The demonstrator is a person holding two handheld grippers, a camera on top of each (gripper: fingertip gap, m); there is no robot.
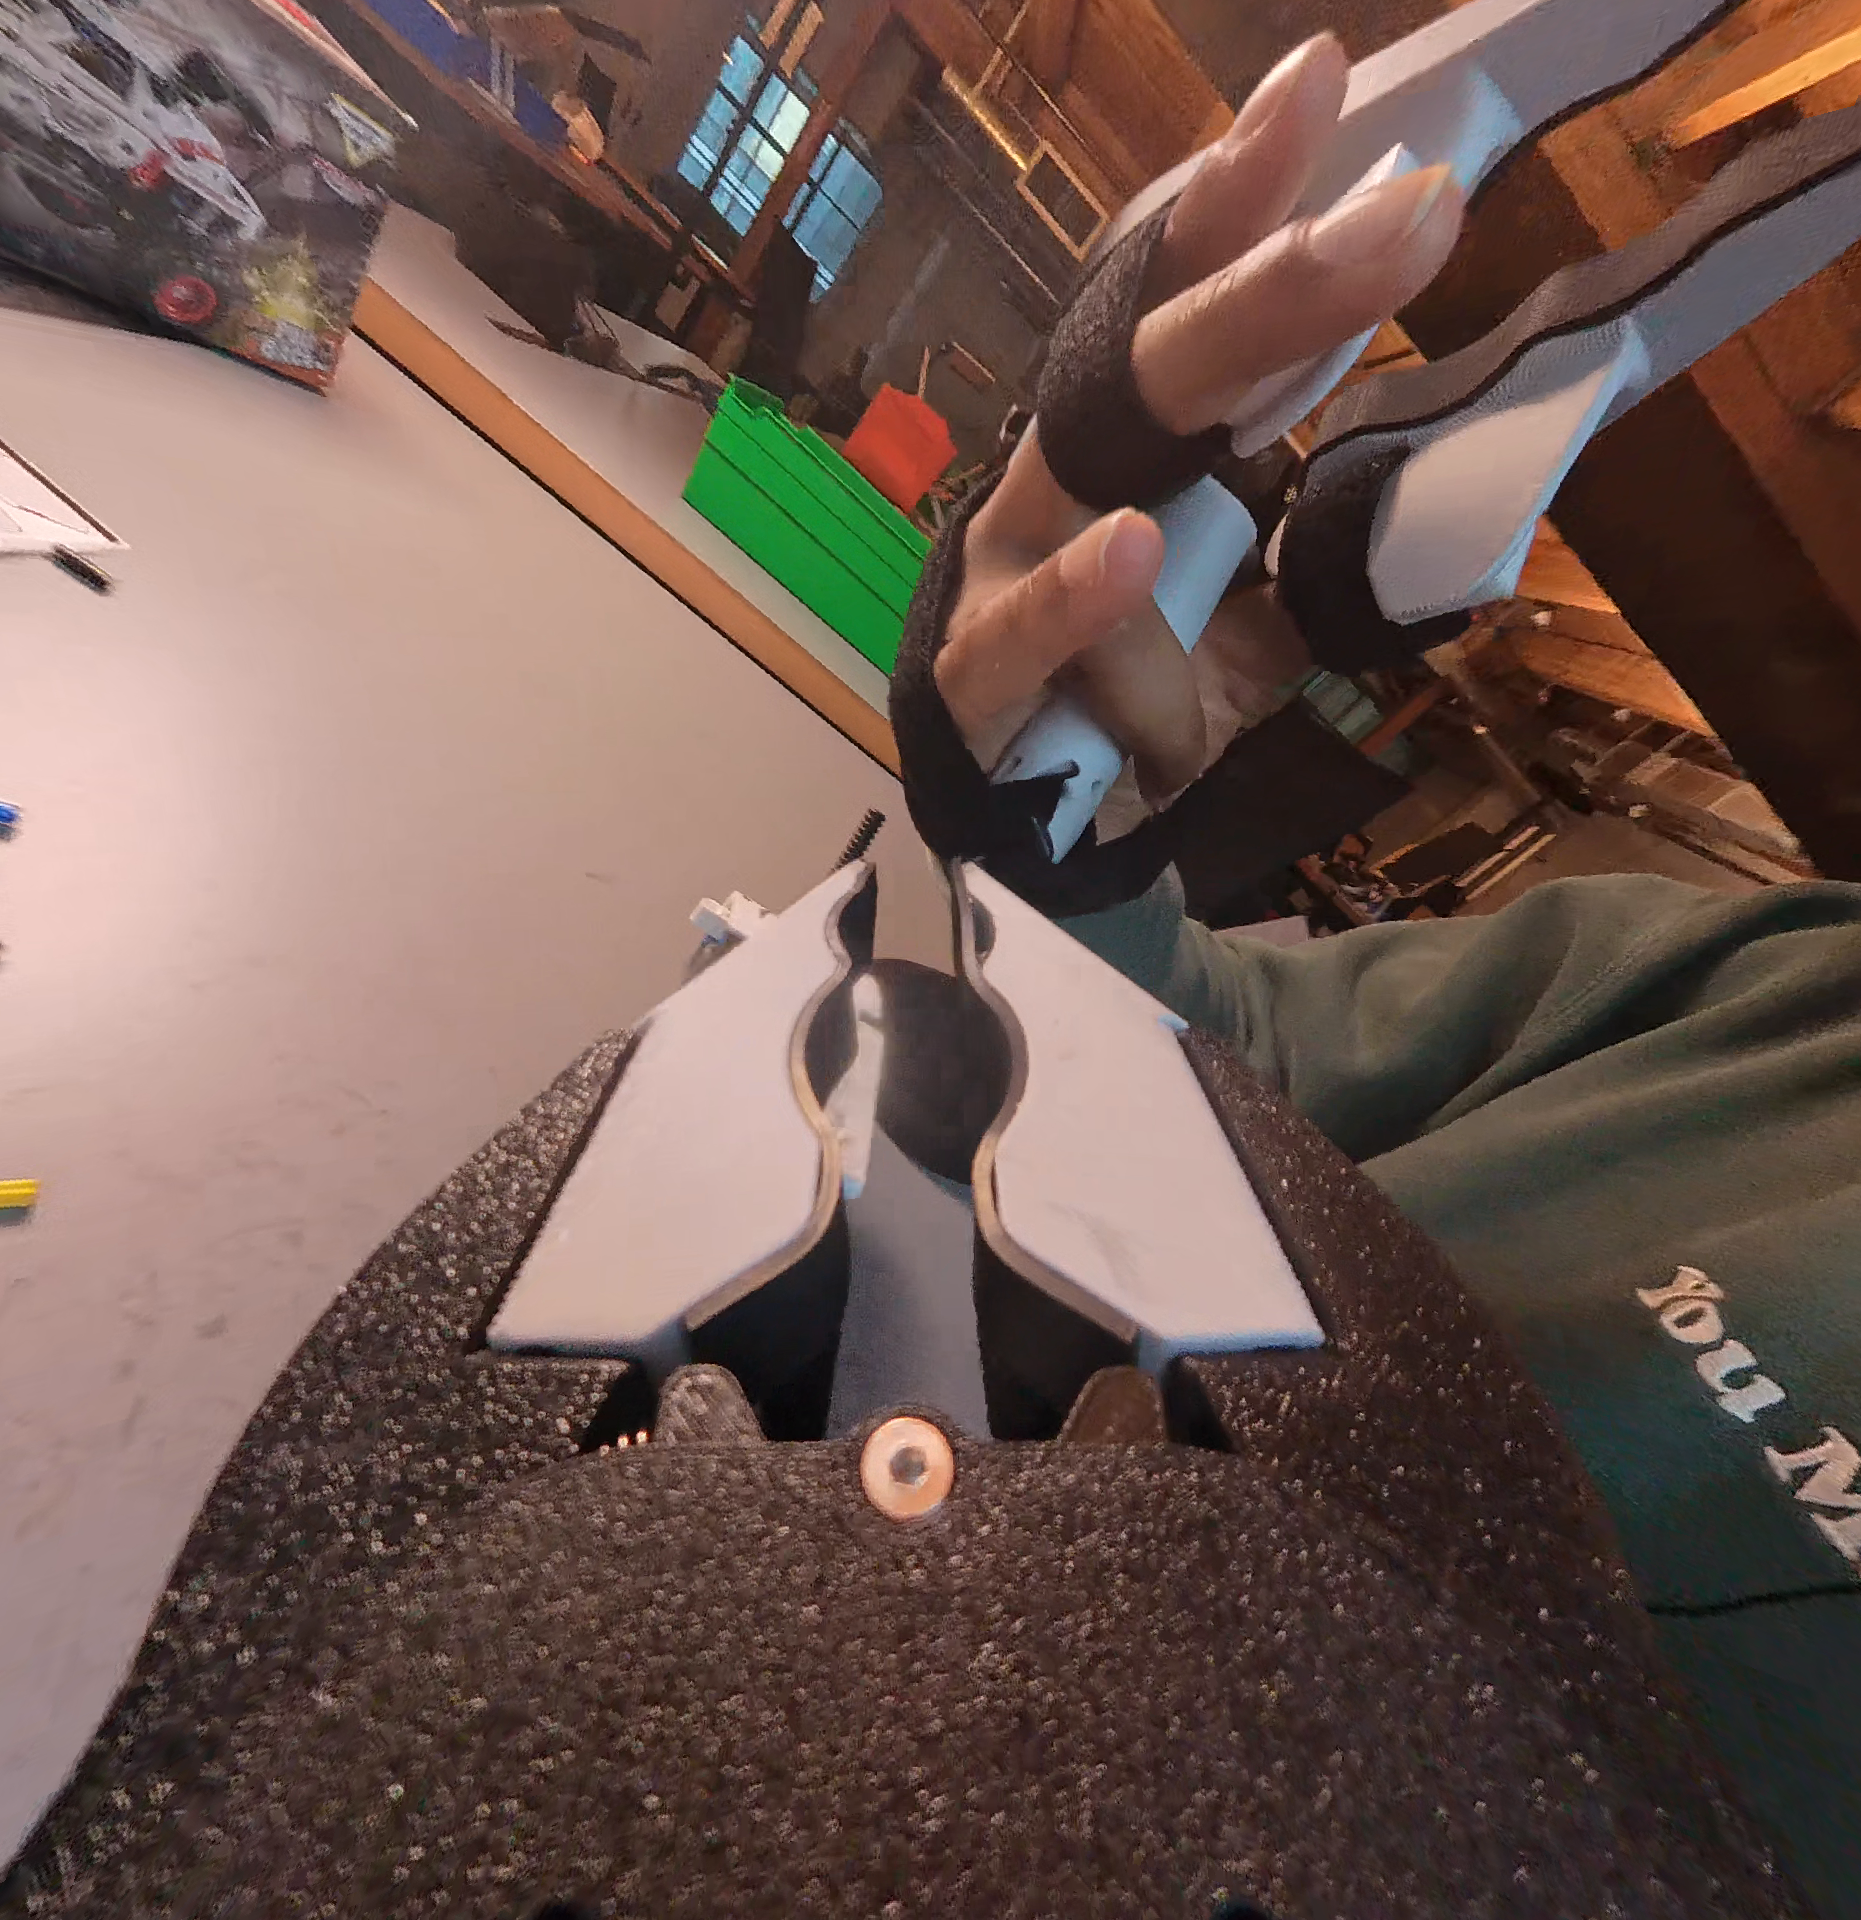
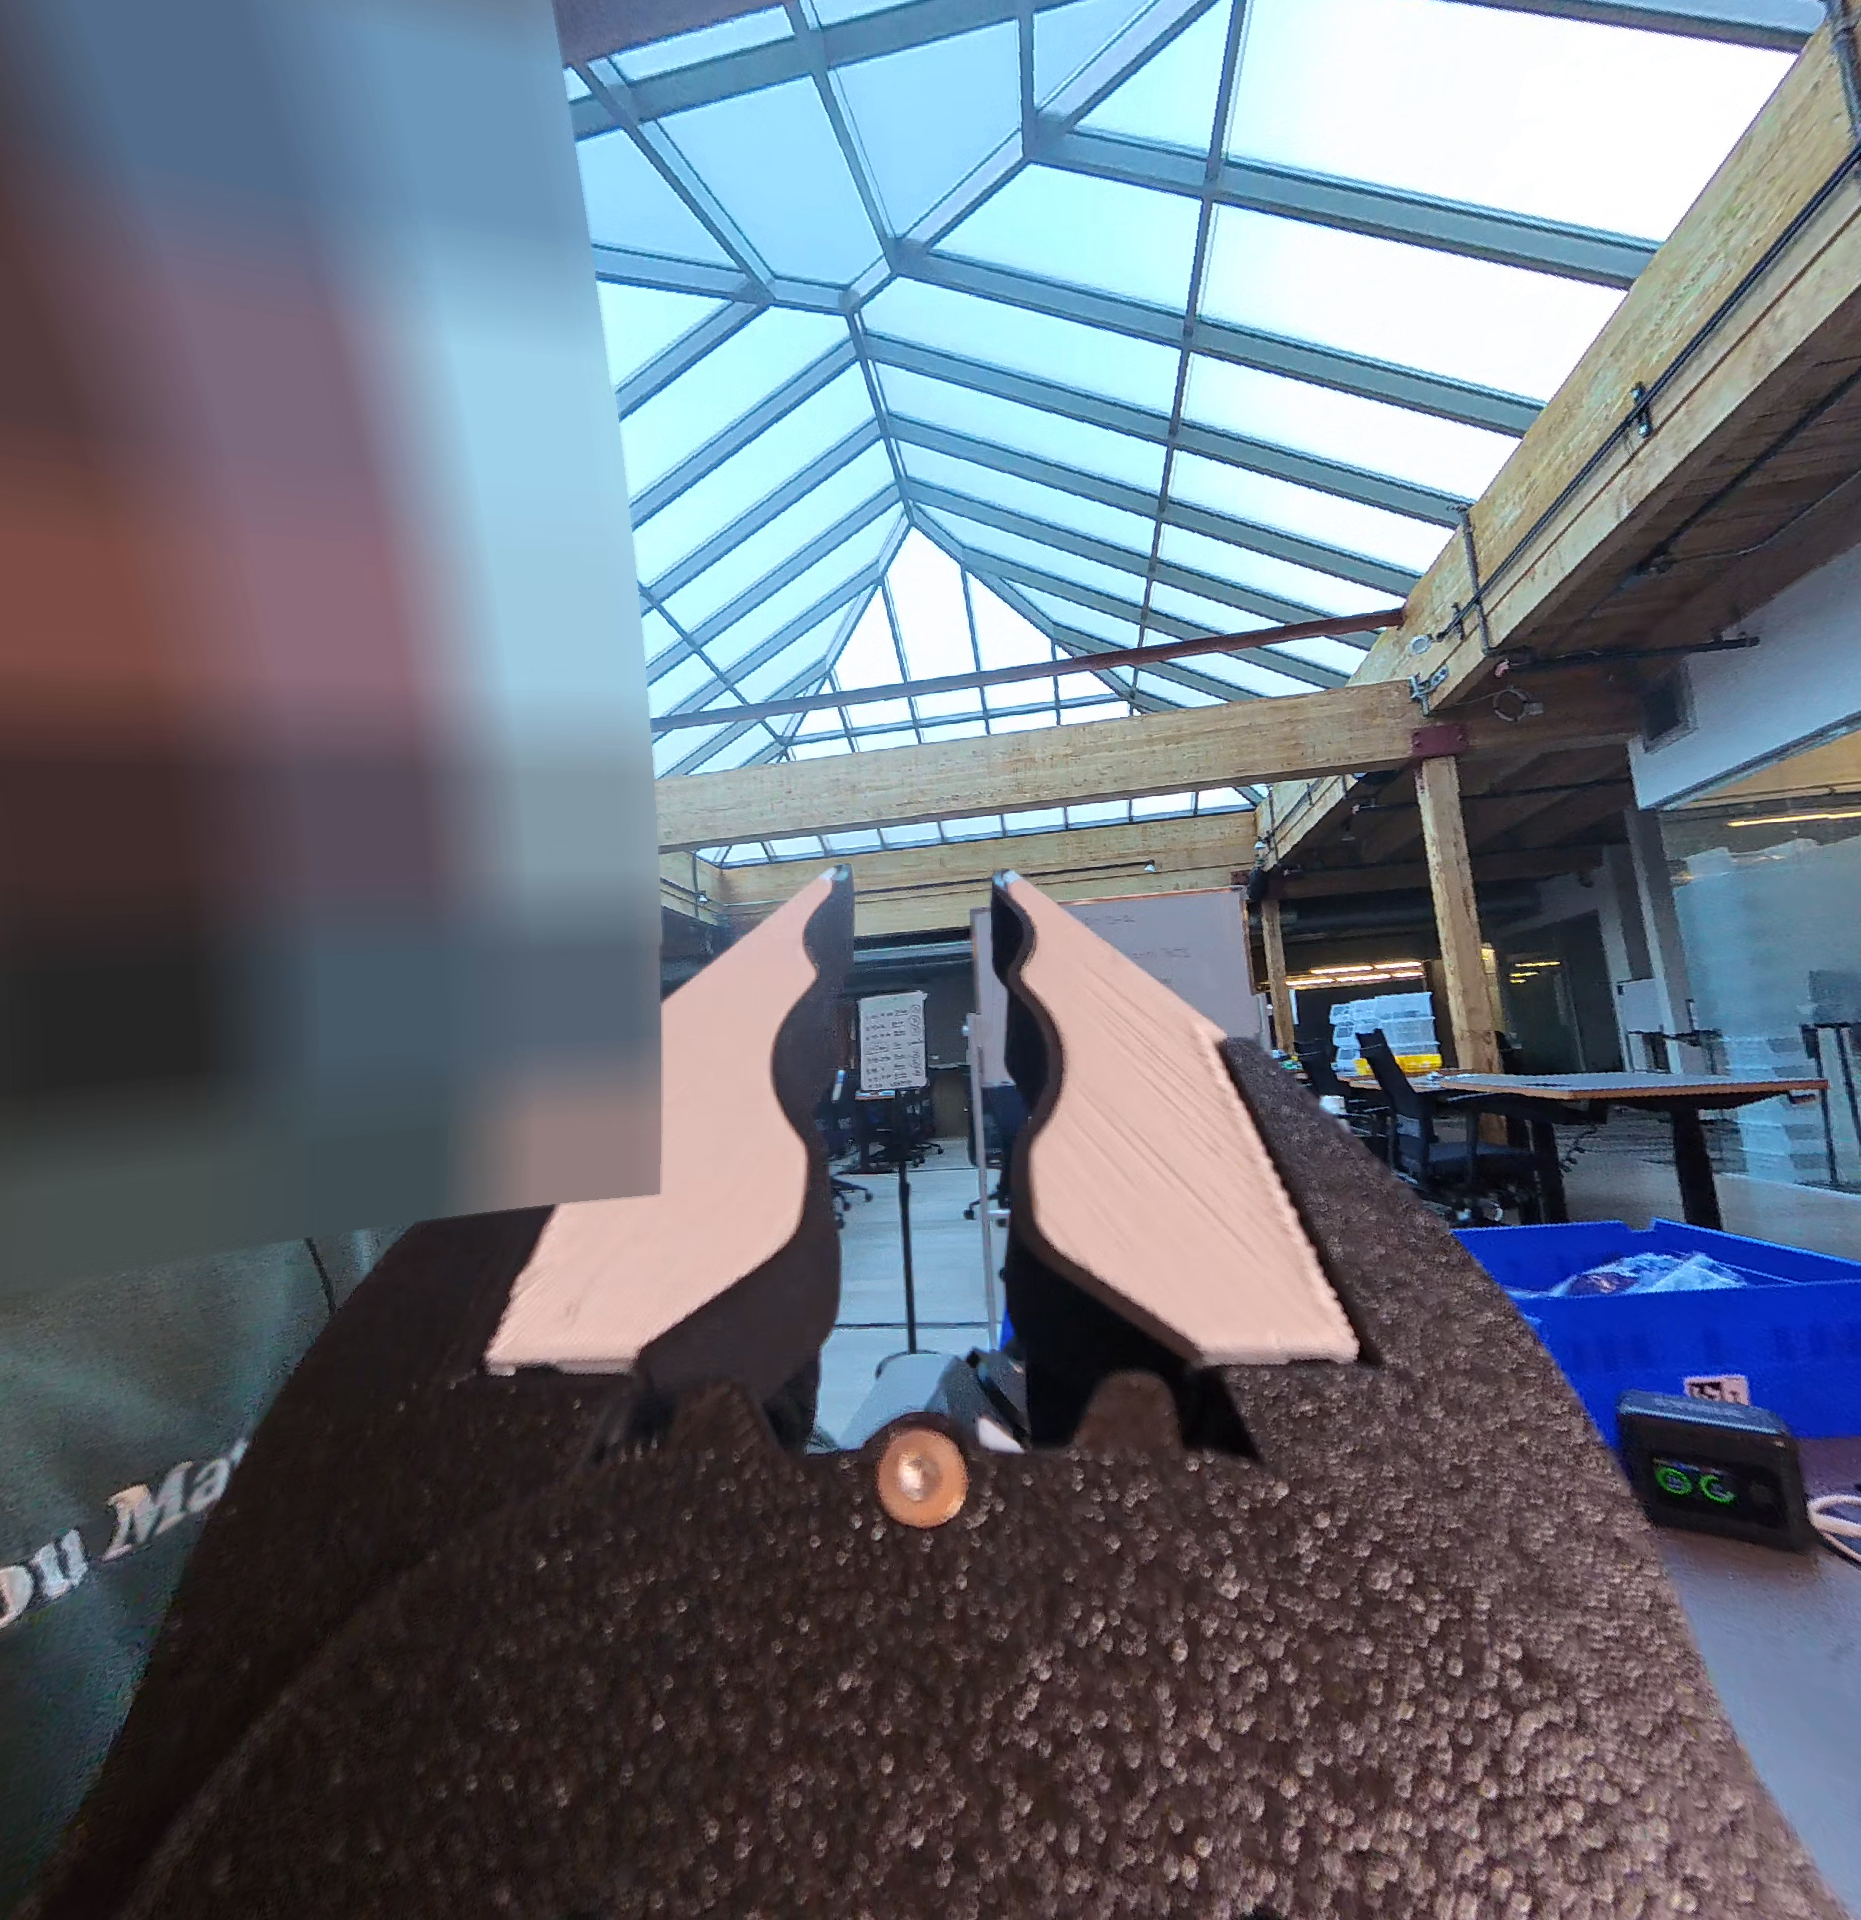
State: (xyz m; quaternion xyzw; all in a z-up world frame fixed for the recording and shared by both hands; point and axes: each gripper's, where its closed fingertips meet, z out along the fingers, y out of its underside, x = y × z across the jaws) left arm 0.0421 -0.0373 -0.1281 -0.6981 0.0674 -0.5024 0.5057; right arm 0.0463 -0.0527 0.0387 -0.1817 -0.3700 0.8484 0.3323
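Your left tongs [image 1: 913, 883] have smooth matt plastic fingers in a rough, pebbled black housing; the table [image 1: 313, 790] is matt grey with a wooden edge.

Green bin [image 1: 801, 509], blue bin [image 2: 1726, 1320], dark green sleeve [image 1: 1528, 1060], yellow stick [image 1: 1, 1194]

Left gripper [image 1: 918, 883]: jaws slightly apart, empty, tips just below the hand [image 1: 1144, 582]. Right gripper [image 2: 921, 883]: jaws parted, empty, raised, left of blue bin [image 2: 1736, 1320].
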